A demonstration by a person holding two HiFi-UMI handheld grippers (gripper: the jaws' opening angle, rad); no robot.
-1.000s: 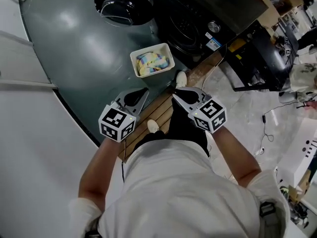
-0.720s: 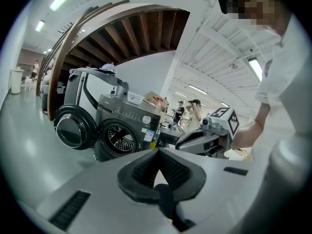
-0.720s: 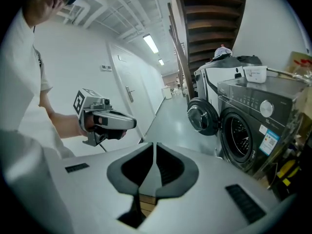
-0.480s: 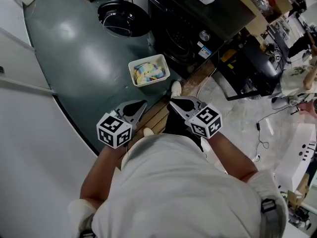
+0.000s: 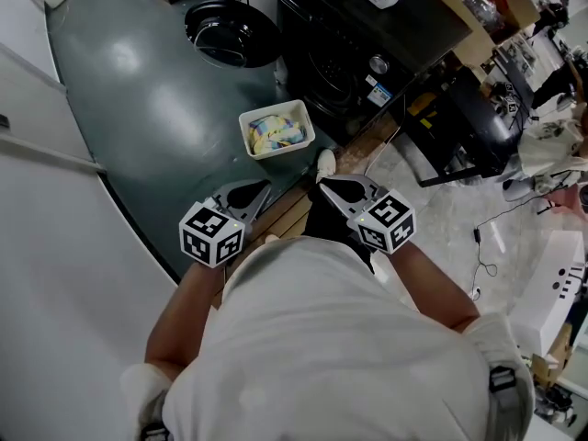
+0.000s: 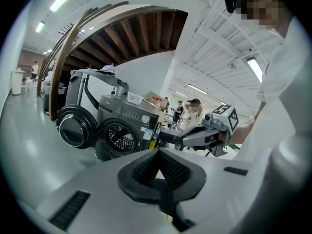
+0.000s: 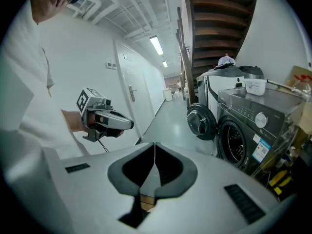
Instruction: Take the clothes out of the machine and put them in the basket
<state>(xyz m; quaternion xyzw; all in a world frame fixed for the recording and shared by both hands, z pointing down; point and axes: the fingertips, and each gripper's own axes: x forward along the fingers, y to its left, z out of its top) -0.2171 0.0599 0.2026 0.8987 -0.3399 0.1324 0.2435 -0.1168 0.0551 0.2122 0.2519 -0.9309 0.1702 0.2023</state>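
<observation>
A white basket [image 5: 296, 142] stands on the dark green floor in front of the black washing machine [image 5: 342, 51] and holds colourful clothes [image 5: 272, 131]. The machine's round door [image 5: 230, 31] hangs open to its left. In the head view my left gripper [image 5: 265, 186] and right gripper [image 5: 322, 183] hover side by side just short of the basket, both shut and empty. From the left gripper view, the left gripper [image 6: 157, 151] points toward the machine [image 6: 122, 129], whose drum looks dark. In the right gripper view the right gripper [image 7: 154, 146] is shut, with the machine [image 7: 243, 133] to its right.
A strip of wooden planks [image 5: 292, 211] lies under my grippers, with my white shoe [image 5: 326, 164] at its end. A white wall [image 5: 55, 246] runs along the left. Cluttered dark equipment and cables [image 5: 469, 127] fill the right side beyond the machine.
Both grippers have lifted a little and drawn back from the basket, which now looks smaller and farther. Both stay shut and empty.
</observation>
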